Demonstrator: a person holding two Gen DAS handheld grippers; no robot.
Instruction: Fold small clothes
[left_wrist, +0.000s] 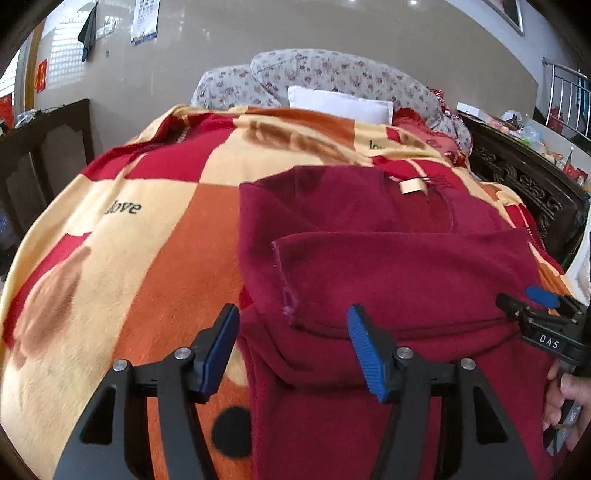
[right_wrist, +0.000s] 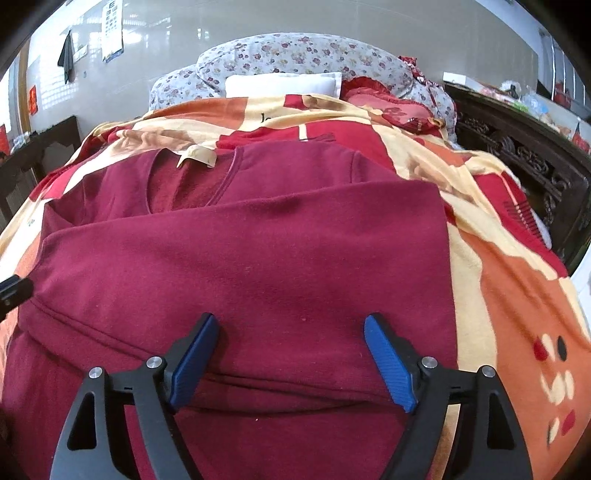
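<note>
On the bed, over a checked blanket (right_wrist: 517, 280), lies the maroon top (right_wrist: 258, 266), long axis running fwd w/ neckline and tag at far end, near hem folded up over the body. White pillow (right_wrist: 284, 83) beyond. Both tongs, left (left_wrist: 291, 350) & right (right_wrist: 291, 358), gape wide above the fabric, nothing gripped.
</note>
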